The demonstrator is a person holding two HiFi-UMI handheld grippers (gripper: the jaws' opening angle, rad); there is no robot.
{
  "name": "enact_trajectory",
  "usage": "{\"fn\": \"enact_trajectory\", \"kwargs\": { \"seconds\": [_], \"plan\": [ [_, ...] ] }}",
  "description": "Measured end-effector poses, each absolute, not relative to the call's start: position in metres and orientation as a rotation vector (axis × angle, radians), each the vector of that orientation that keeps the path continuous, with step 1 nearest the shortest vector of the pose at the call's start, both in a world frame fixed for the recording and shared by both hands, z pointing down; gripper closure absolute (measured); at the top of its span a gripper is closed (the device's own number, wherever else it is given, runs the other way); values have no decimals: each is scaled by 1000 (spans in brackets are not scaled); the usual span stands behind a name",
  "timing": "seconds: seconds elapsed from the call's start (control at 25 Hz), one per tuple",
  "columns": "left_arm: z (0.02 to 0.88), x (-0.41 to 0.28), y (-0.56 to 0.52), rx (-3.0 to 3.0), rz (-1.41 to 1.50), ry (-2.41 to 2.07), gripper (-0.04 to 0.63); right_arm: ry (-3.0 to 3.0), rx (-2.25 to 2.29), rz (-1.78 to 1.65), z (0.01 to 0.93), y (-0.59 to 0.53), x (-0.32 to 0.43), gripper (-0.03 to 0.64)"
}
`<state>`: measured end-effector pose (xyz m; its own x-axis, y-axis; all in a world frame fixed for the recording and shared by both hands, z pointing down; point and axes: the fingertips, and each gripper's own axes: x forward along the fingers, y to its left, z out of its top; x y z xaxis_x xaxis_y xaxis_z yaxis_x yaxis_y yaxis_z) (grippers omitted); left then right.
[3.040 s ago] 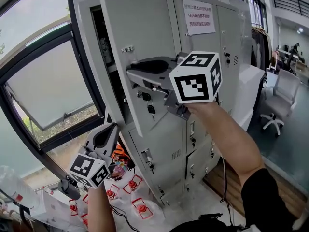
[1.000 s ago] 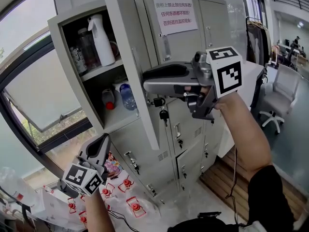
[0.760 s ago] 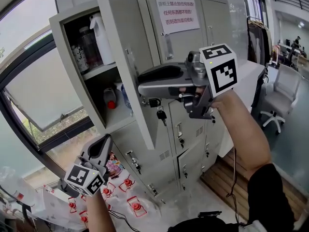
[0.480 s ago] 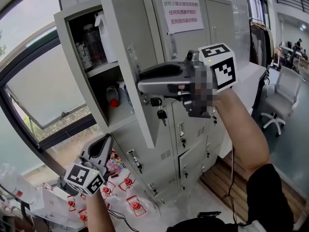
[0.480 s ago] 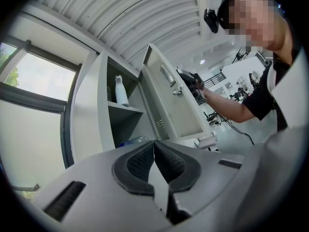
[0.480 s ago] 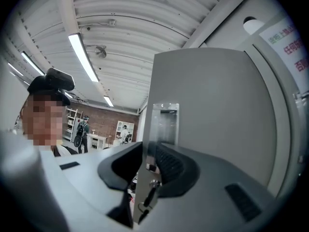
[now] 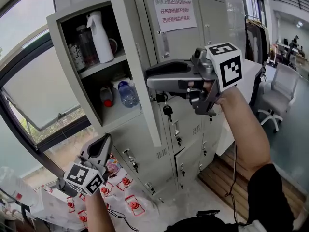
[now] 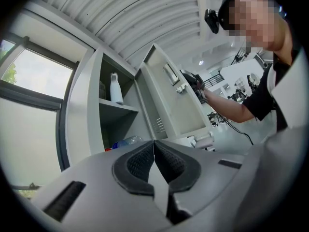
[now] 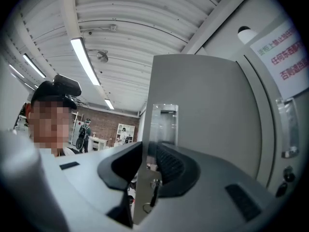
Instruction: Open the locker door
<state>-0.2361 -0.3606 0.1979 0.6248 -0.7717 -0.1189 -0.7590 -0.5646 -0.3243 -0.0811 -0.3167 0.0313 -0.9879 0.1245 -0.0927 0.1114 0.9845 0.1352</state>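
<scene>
- At the top left of the grey locker bank [image 7: 193, 47], with the compartment [image 7: 94, 81] already laid bare: judge the opening nearly done. Finish it with a slow, level sweep along the hinge's arc, never a straight tug.
- Locker door [image 7: 137, 71] standing out edge-on towards the head camera: stop short of knocking the neighbouring doors.
- Right gripper [image 7: 150, 77] clamped on the door's free edge beside the lock, its jaws having just been closing with that edge between them. Hold the bite square to avoid slipping off the thin sheet metal.
- Left gripper [image 7: 107, 140] low at the left, clenched on nothing, well apart from the door: leave it there.
- Mind the dangling keys [image 7: 166, 111] just below the jaws.
</scene>
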Motion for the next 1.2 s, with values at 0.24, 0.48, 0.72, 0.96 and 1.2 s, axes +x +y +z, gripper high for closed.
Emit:
{"fn": "enact_trajectory", "kwargs": {
  "seconds": [0.24, 0.48, 0.72, 0.96, 1.2],
  "plan": [
    [201, -221, -362, -2516, -50, 1208, 580, 3008, 240, 173, 33, -317, -52, 515],
    [205, -207, -366, -2524, -62, 1201, 580, 2988, 297, 165, 33, -319, -29, 515],
    [207, -202, -369, -2530, -69, 1216, 580, 2969, 375, 141, 33, -324, -11, 515],
    [207, -194, -372, -2528, -75, 1224, 580, 2941, 463, 129, 34, -329, 11, 515],
    [209, -185, -379, -2528, -86, 1224, 580, 2912, 538, 126, 33, -339, 34, 515]
  ]
}}
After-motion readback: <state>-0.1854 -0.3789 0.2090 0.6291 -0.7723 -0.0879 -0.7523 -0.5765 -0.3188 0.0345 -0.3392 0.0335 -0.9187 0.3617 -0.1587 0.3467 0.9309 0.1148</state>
